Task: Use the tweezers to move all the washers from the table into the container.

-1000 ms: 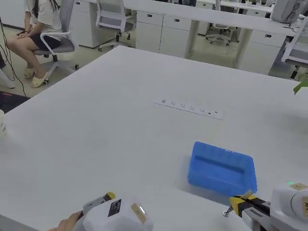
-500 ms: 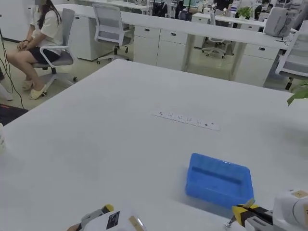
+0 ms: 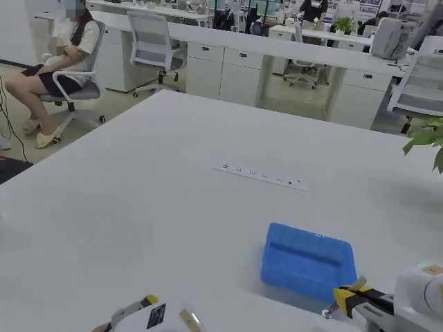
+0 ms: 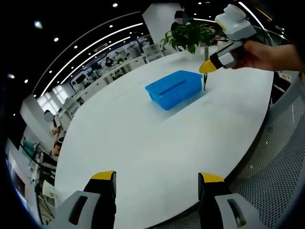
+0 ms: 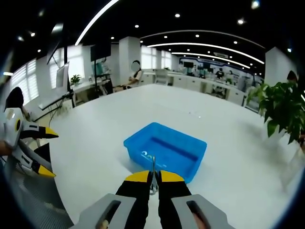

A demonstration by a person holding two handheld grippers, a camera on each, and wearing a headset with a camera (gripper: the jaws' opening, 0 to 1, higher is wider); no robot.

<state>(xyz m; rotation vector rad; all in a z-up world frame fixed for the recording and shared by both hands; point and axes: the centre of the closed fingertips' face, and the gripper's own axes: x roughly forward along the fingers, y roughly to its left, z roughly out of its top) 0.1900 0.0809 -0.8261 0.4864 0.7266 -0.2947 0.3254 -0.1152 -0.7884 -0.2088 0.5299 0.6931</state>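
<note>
Metal tweezers (image 5: 153,164), probably springy and slippery, sit clamped in the right hand-held gripper (image 5: 153,177); squeeze gently; left hand-held gripper (image 4: 157,177) gapes empty.

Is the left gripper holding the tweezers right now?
No, the left gripper is open and empty; the right gripper pinches the tweezers.

The right gripper (image 5: 151,177) hovers just beside the near wall of the blue container (image 5: 183,168), jaws clamped on the tweezers (image 5: 153,168). The left gripper (image 4: 157,177) hangs well apart from it, jaws spread wide, pointing toward it.
</note>
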